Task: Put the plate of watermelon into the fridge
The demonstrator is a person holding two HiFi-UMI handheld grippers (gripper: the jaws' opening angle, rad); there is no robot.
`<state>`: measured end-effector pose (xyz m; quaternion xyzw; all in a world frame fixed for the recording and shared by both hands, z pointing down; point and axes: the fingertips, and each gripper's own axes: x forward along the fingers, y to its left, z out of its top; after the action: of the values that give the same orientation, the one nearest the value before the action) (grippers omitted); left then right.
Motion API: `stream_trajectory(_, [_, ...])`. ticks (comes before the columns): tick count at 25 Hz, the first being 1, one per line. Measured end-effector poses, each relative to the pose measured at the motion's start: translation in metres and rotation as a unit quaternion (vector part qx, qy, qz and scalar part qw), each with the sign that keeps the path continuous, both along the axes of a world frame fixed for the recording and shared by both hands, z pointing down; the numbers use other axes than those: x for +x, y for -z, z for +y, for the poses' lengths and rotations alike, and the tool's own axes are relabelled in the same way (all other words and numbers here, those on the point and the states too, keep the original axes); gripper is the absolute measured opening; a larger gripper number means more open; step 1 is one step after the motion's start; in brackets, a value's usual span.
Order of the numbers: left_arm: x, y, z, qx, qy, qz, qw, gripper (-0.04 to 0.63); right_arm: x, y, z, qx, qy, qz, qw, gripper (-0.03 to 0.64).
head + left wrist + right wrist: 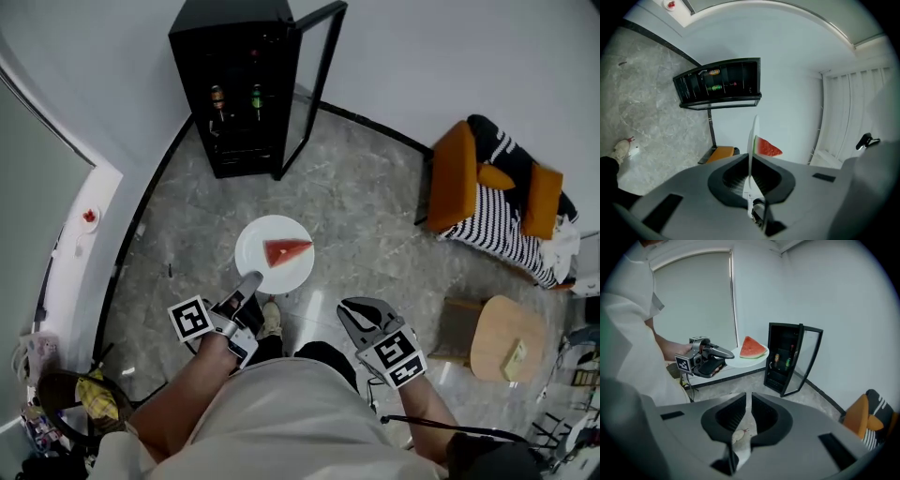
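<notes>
Nearest, the person's pale shirt [272,422] fills the bottom of the head view, with one shoe [270,321] showing on the floor [366,206] below. The left gripper [251,281] is clenched on the near rim of a white plate [253,251]. In its own view the plate stands edge-on between the pressed jaws. A wedge of watermelon [285,250] lies on the plate, nearer its far right edge. The plate is held in the air over the floor, well short of the fridge [234,84].

The right gripper [354,314] sits beside it to the right. Its jaws are drawn together with only a slit between them and nothing in it.

The floor is grey marbled stone with a dark skirting strip along its edges. Near its right edge stand a round wooden stool [506,339] and, farther off, an orange chair [455,178] draped with a black-and-white striped cloth [497,220]. Along the left edge runs a white ledge [80,248] with a small red thing [90,217] on it.

At the far edge of the floor, against the white wall [450,56], the black fridge stands with its glass door [314,89] swung open to the right. Two bottles [217,97] stand on a shelf inside.
</notes>
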<state>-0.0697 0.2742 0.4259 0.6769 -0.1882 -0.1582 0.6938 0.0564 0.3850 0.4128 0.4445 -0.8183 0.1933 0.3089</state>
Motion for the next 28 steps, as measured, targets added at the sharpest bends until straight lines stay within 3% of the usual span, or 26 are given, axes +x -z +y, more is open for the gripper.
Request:
stream_trajectory(5, [0.015, 0.006, -0.062, 0.003, 0.008, 0.021, 0.9997, 0.021, 0.002, 0.003, -0.068, 0.001, -0.001, -0.002, 1.000, 0.103])
stream_trajectory(12, [0.030, -0.003, -0.137, -0.005, 0.056, 0.015, 0.9983, 0.021, 0.024, 0.008, -0.157, 0.016, 0.034, -0.017, 0.999, 0.106])
stream_trajectory(19, [0.050, -0.007, -0.230, -0.006, 0.135, 0.004, 0.9908, 0.021, 0.061, -0.003, -0.260, 0.001, 0.121, -0.021, 0.992, 0.106])
stream_trajectory(28, [0.089, -0.020, -0.347, -0.005, 0.230, 0.005, 0.9732, 0.021, 0.110, -0.002, -0.371, -0.009, 0.234, -0.016, 0.972, 0.106])
